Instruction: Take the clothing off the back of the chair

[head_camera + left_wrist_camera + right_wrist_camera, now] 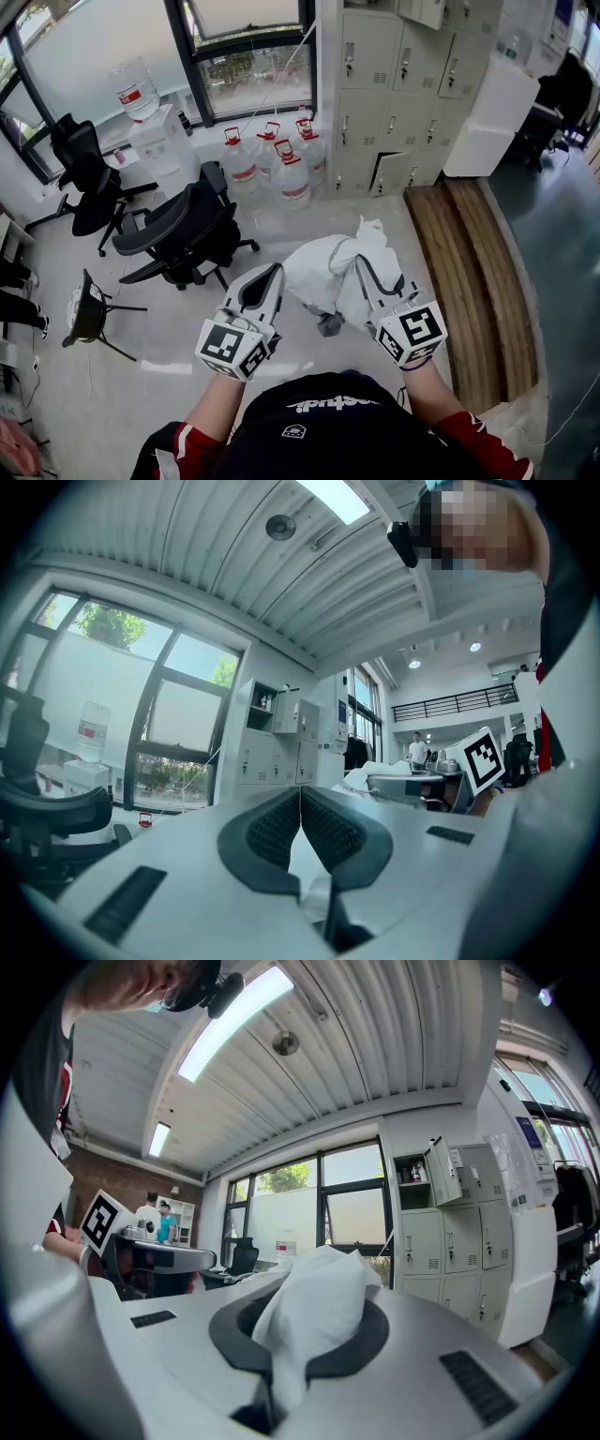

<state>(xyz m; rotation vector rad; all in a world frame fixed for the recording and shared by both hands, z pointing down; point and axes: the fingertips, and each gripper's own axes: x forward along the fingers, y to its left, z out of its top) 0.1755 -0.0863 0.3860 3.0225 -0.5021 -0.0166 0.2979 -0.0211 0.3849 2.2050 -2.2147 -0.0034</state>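
Step in hand, as I'm judging it: the taking-off part is looking done and the garment is now being carried clear. The white clothing [323, 272] is hanging in the air in front of the person, off the black office chair [178, 234], which is standing well apart to the left with nothing draped on its back. The right gripper [302, 1321] is doing the holding. Its jaws are standing nearly together, with a bunched fold of the white fabric squeezed between the pads [234, 1330] and puffing out above and ahead of the tips. In the head view the rest of the cloth is drooping down and to the left from that pinch, into the gap between the two grippers. The left gripper [300, 803] is sitting just beside the cloth with its jaws meeting tip to tip and nothing between them; I cannot tell whether its outer side is brushing the fabric. The next move, I'm guessing, is calling for a firm right-hand pinch while the garment is being taken away. The left jaws may also be needing to open for a second hold on the sagging part, since a single bunched pinch is risking a slip.
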